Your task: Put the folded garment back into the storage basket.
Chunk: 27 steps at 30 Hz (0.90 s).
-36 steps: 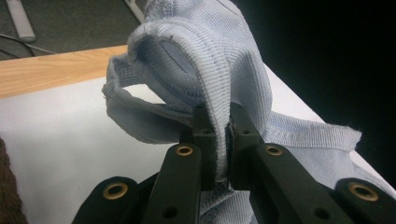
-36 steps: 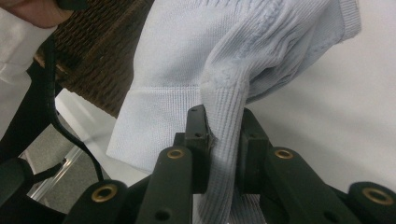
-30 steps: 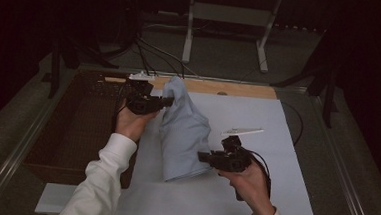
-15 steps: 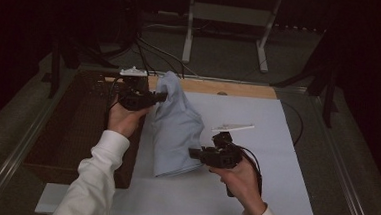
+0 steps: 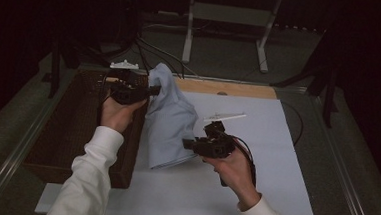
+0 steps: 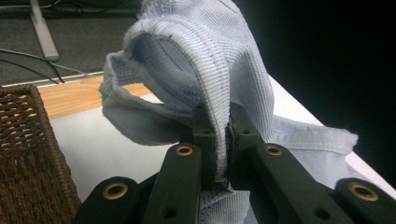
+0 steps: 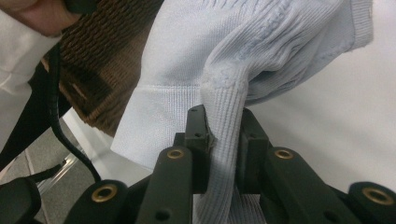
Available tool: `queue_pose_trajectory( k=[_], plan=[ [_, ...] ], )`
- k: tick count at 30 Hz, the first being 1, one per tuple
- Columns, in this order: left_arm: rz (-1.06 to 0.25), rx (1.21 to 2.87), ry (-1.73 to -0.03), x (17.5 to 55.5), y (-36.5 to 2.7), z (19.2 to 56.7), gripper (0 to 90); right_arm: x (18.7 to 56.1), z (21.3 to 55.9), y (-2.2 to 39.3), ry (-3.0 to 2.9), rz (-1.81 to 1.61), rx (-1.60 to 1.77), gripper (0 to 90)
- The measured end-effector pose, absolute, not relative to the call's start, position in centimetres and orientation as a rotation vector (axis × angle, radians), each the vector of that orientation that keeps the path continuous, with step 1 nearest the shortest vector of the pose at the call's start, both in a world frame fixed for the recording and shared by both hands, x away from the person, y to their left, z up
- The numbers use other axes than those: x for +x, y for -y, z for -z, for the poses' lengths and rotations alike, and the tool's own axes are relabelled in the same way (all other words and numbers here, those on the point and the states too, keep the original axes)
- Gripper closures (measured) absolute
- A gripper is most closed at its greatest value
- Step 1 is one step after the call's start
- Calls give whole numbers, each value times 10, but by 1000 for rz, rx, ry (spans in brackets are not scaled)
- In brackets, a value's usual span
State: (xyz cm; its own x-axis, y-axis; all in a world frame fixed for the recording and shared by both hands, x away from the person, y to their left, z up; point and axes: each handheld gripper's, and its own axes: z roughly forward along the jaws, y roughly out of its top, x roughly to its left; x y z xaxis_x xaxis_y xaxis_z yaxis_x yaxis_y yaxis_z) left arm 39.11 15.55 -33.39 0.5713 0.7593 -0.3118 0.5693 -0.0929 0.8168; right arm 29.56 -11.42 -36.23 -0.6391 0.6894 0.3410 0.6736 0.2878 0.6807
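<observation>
Over a white sheet (image 5: 276, 143) beside a wicker basket (image 5: 72, 130), the left gripper (image 5: 152, 90) and right gripper (image 5: 189, 143) each pinch an edge of a pale blue knit garment (image 5: 170, 121) hanging between them, which could slip free if tugged unevenly.

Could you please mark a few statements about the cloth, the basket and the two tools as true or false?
1. The left tool is clamped on the cloth. True.
2. The right tool is open and free of fabric. False: it pinches a ribbed edge.
3. The cloth is dark red. False: it is pale blue.
4. A wicker basket sits left of the white board. True.
5. The cloth lies flat. False: it hangs between both tools.
</observation>
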Motion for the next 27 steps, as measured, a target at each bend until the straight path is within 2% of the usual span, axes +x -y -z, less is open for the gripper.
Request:
queue_pose_trajectory(
  k=[27],
  plan=[
    [-254,1738,-1131,399,-175,322,847,324,346,75,-2474,-1364,1313,788]
  ],
)
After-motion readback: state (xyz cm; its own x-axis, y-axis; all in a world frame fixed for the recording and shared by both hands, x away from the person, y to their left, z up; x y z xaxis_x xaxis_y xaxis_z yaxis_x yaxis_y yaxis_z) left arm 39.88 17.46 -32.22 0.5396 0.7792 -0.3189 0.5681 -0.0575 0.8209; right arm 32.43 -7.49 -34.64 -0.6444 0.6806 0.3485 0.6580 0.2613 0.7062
